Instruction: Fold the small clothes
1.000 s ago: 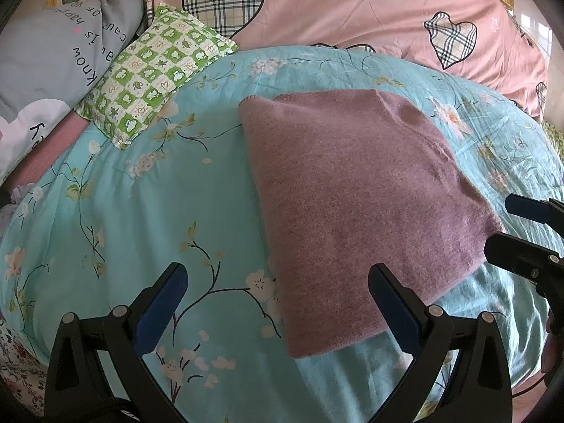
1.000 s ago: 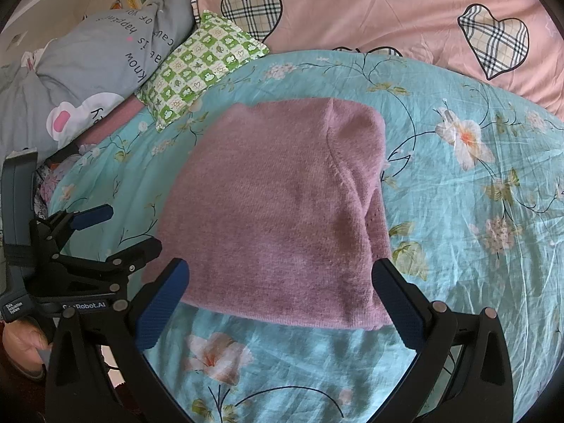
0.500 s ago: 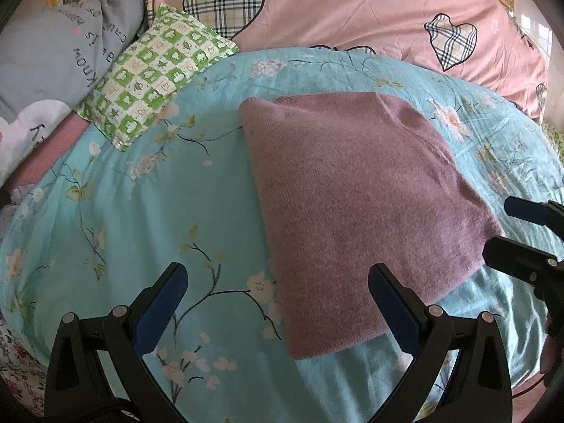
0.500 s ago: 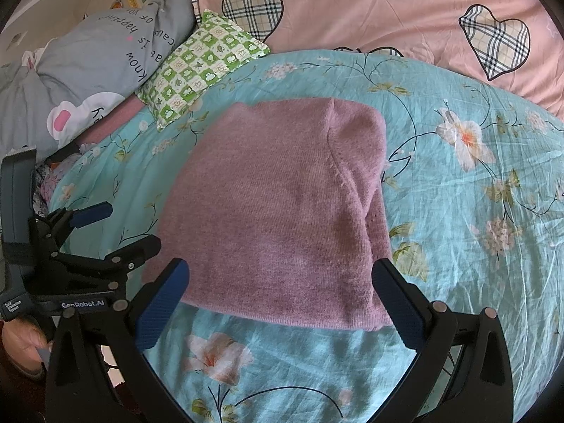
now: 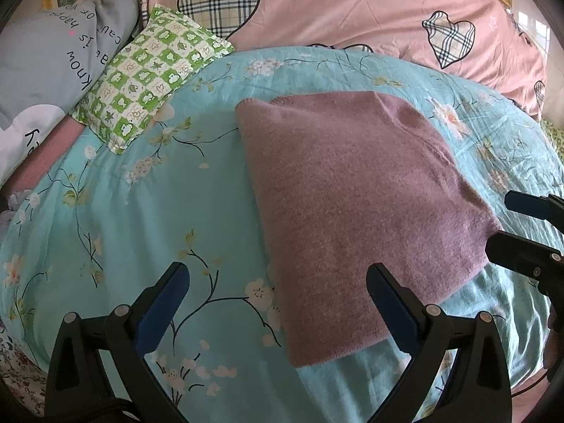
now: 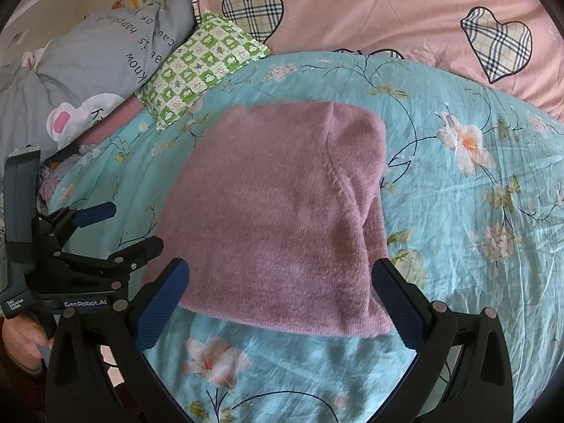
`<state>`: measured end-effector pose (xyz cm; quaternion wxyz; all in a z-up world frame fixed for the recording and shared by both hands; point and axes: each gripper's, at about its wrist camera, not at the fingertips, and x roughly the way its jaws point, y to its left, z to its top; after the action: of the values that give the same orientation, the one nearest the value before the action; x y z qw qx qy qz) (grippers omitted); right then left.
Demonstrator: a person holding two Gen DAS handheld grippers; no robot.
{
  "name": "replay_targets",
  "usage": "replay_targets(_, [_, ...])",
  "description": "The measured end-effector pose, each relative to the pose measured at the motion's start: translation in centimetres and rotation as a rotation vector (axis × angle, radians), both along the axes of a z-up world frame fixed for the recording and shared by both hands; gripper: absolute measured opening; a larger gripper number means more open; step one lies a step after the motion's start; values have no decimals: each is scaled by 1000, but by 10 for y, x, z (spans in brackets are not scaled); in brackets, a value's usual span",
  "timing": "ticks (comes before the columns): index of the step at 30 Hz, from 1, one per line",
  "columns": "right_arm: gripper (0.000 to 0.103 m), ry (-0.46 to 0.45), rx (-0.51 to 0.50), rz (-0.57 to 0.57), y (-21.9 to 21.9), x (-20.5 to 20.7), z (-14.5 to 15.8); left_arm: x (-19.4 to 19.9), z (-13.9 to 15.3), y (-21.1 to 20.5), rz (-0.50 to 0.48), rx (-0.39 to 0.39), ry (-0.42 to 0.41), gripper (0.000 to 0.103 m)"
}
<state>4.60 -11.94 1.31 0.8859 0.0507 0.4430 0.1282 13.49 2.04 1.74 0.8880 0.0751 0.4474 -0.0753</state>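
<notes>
A folded mauve knit lies flat on the bed, both grippers hanging off it with nothing in them.

The turquoise floral quilt [image 5: 134,211] covers the whole bed, with a pink heart-patterned duvet [image 5: 352,10] bunched along its far side and a grey lettered pillow [image 6: 88,60] at the far left corner. The mauve sweater [image 6: 282,218] sits folded into a rough rectangle in the middle of the quilt, its near edge close to the bed's front. A green checked cushion [image 5: 148,77] rests beside the grey pillow, apart from the sweater. The left gripper [image 5: 278,303] hovers with fingers spread wide over the sweater's left edge; the right gripper [image 6: 282,299] is likewise spread over its near edge, neither gripping the cloth.
</notes>
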Motion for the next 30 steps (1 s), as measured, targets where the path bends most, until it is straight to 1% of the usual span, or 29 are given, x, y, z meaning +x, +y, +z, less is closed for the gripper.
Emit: replay_targets(30, [103, 9, 7, 0, -6, 3, -2, 4, 0, -4, -1, -1, 5, 100])
